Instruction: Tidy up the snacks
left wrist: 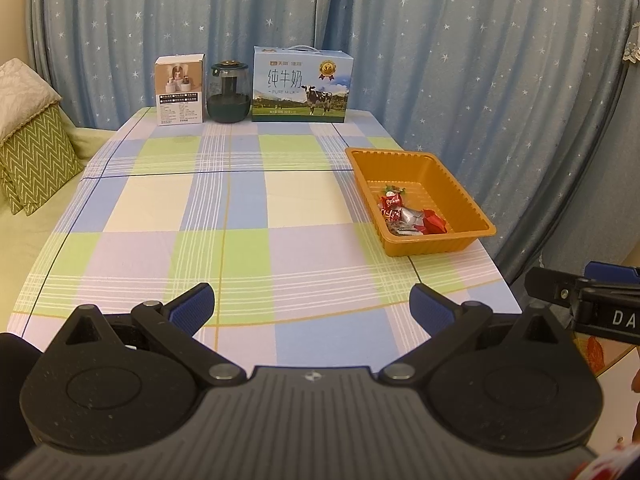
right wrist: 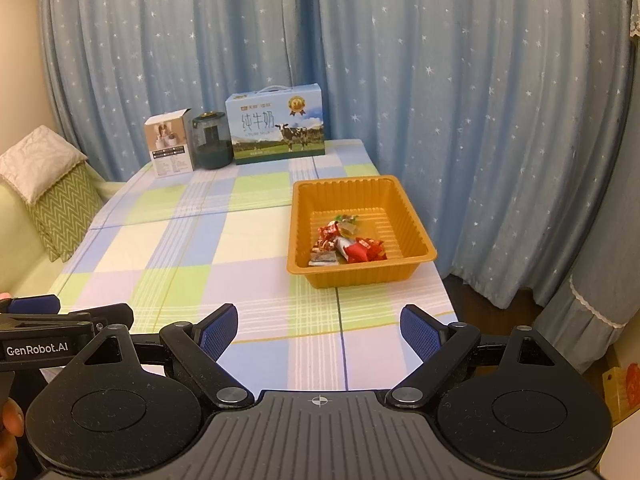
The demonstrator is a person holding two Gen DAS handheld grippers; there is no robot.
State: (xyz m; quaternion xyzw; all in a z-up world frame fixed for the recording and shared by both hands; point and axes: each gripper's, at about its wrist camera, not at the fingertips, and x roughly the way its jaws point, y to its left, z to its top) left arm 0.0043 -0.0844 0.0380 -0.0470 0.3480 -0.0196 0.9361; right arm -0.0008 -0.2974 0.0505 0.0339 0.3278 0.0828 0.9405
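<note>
An orange plastic tray (left wrist: 400, 158) (right wrist: 340, 190) sits near the right edge of the checked table. In it lies a small heap of wrapped snacks (left wrist: 412, 216) (right wrist: 348, 244), mostly red, some silver. My left gripper (left wrist: 312, 308) hovers over the table's near edge, open, nothing between its blue pads. My right gripper (right wrist: 319, 330) hangs over the near right corner, also open and empty. Each gripper shows at the edge of the other's view. The tray is well ahead of both.
At the table's far end stand a white product box (left wrist: 180, 90) (right wrist: 170, 146), a dark glass jar (left wrist: 228, 94) (right wrist: 212, 142) and a blue milk carton (left wrist: 302, 84) (right wrist: 276, 124). Blue star curtains hang behind. Green cushions (left wrist: 32, 160) lie on a sofa at left.
</note>
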